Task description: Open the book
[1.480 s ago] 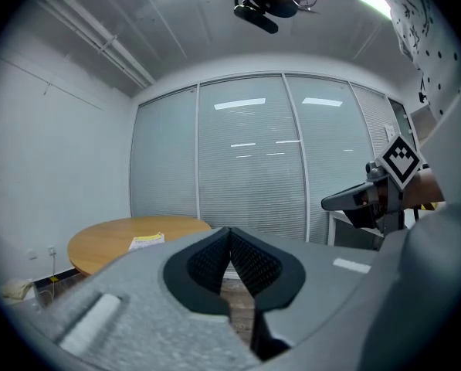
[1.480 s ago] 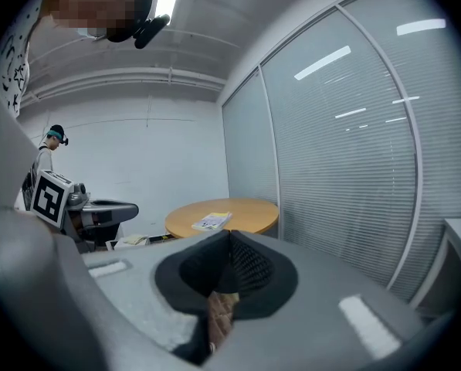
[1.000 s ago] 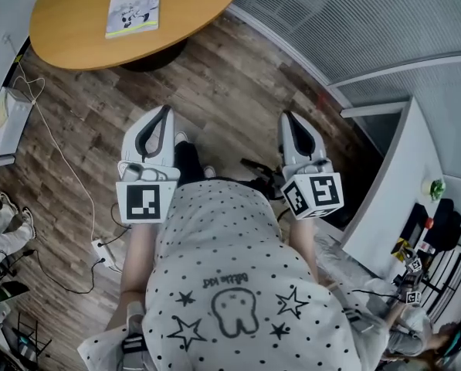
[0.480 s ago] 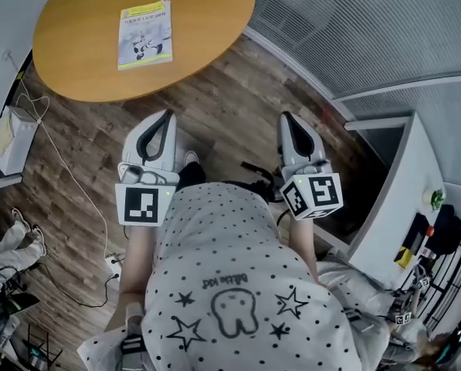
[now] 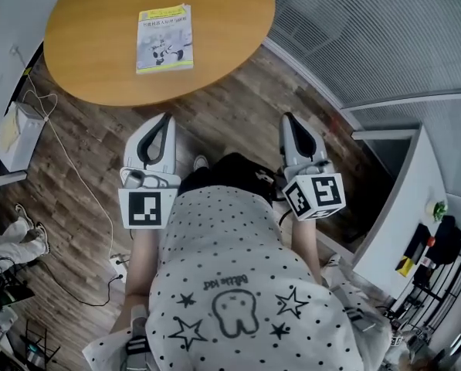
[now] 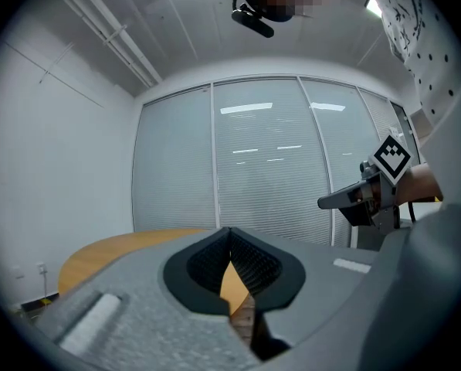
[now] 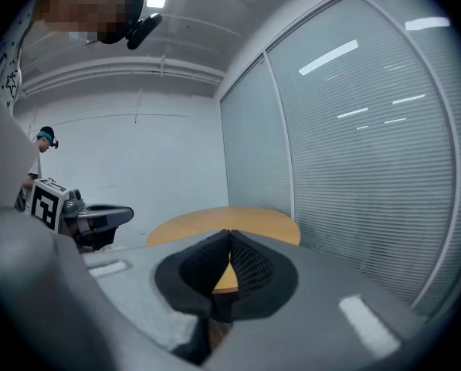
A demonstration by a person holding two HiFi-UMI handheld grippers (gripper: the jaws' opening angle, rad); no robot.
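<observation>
Book point(image 5: 165, 39) lying shut on the round table point(image 5: 91, 68)
It rests cover up near the table's middle, well ahead of the 2 tools. The left gripper point(image 5: 166, 118) and right gripper point(image 5: 286, 118) hang side by side over the wood floor point(image 5: 222, 83) — each with jaws pressed together, empty.

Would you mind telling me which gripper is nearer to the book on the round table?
Left. The left gripper is short of the table, nearly in line with the book; the right gripper is equally short but off to the book's right.
</observation>
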